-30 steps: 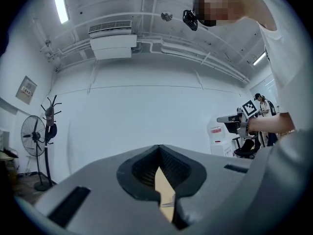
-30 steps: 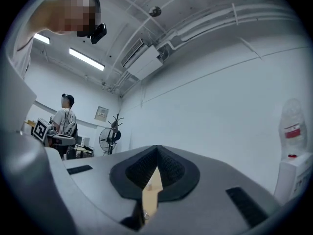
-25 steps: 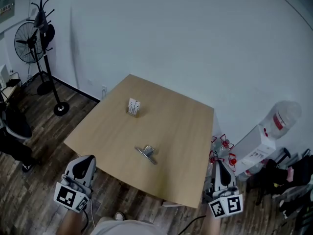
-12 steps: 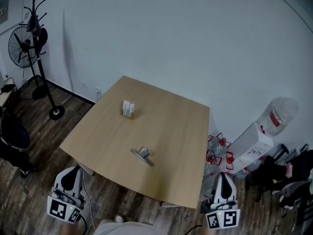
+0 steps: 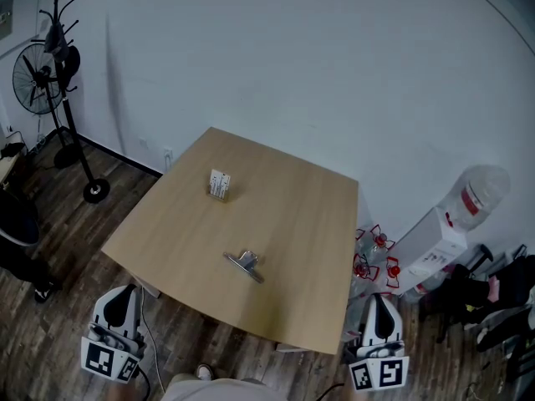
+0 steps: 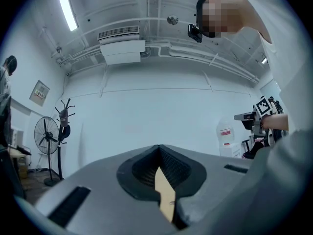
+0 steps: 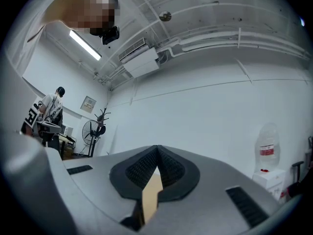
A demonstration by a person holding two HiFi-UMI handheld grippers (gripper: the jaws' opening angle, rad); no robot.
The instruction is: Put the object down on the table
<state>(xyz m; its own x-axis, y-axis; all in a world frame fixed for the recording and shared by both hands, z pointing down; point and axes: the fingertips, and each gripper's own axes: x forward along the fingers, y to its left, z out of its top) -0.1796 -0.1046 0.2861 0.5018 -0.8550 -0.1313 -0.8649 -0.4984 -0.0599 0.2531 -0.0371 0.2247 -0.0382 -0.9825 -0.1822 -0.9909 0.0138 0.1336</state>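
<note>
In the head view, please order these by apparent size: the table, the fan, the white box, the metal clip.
1. table
2. fan, though it stands farther away
3. metal clip and white box look about alike; I would not rank them.

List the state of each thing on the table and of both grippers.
Small white box: standing upright on the light wooden table, far side.
Silver metal clip: lying flat near the table's middle, nothing touching it.
Left gripper: fingers shut, empty, off the table.
Right gripper: fingers shut, empty, beside the table's near corner.
</note>
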